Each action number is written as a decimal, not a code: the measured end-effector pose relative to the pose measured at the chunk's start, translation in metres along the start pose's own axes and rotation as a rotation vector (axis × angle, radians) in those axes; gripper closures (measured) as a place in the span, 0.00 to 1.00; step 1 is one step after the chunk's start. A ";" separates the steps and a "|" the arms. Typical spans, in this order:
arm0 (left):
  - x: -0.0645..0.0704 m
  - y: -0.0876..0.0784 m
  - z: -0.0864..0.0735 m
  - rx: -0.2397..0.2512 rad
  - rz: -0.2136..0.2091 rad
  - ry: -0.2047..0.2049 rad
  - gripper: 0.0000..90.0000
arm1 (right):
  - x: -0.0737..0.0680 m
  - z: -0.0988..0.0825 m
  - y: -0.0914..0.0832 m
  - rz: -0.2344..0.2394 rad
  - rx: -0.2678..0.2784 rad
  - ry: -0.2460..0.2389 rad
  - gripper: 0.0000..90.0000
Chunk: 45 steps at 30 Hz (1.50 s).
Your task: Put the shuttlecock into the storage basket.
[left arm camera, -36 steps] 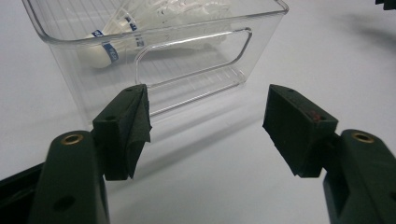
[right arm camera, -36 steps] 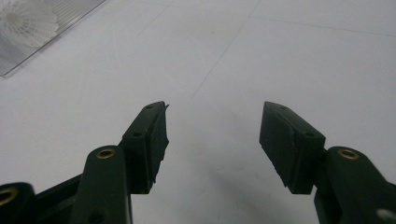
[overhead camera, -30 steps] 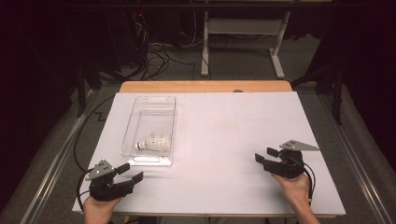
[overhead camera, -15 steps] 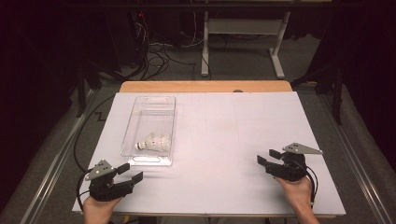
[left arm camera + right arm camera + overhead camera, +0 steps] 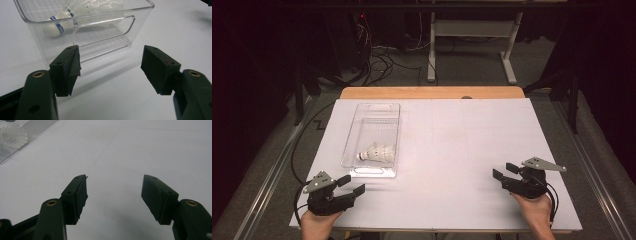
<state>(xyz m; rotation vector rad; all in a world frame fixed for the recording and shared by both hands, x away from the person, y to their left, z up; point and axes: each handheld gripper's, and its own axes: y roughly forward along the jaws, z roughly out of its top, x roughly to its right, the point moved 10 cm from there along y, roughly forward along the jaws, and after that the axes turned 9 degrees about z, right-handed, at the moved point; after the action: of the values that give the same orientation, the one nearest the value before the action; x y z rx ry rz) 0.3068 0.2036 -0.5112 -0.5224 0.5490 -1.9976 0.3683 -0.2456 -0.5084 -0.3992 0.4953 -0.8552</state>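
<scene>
- High view: clear rectangular plastic bin [image 5: 373, 137] sits on the left half of the white table top [image 5: 452, 150]. White feathered shuttlecock [image 5: 376, 153] lies on its side in the bin's near end, cork tip pointing left.
- High view: left gripper [image 5: 351, 185] is at the near left corner, just short of the bin's near wall, jaws apart, nothing in them. Right gripper [image 5: 503, 171] is at the near right, well apart from the bin, jaws apart, empty.
- Left gripper view: left gripper's jaws stand wide with bare table between them. Bin's near handle wall is just ahead, not touching. Shuttlecock lies behind that wall, cork with a blue band at left.
- Right gripper view: right gripper's jaws stand wide over bare table, holding nothing. Bin corner and shuttlecock skirt sit far off at top left.
</scene>
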 end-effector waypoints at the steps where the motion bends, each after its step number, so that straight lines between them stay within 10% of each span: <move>1: 0.000 0.000 0.000 0.000 0.000 0.000 0.36 | 0.000 0.000 0.000 -0.001 0.001 0.000 0.42; 45: -0.001 -0.001 0.001 0.006 -0.006 -0.010 0.36 | 0.008 -0.022 -0.025 -0.011 0.060 0.045 0.37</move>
<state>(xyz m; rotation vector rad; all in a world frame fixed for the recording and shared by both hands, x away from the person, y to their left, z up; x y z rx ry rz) 0.3067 0.2051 -0.5101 -0.5309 0.5361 -2.0007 0.3453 -0.2699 -0.5154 -0.3284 0.5081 -0.8890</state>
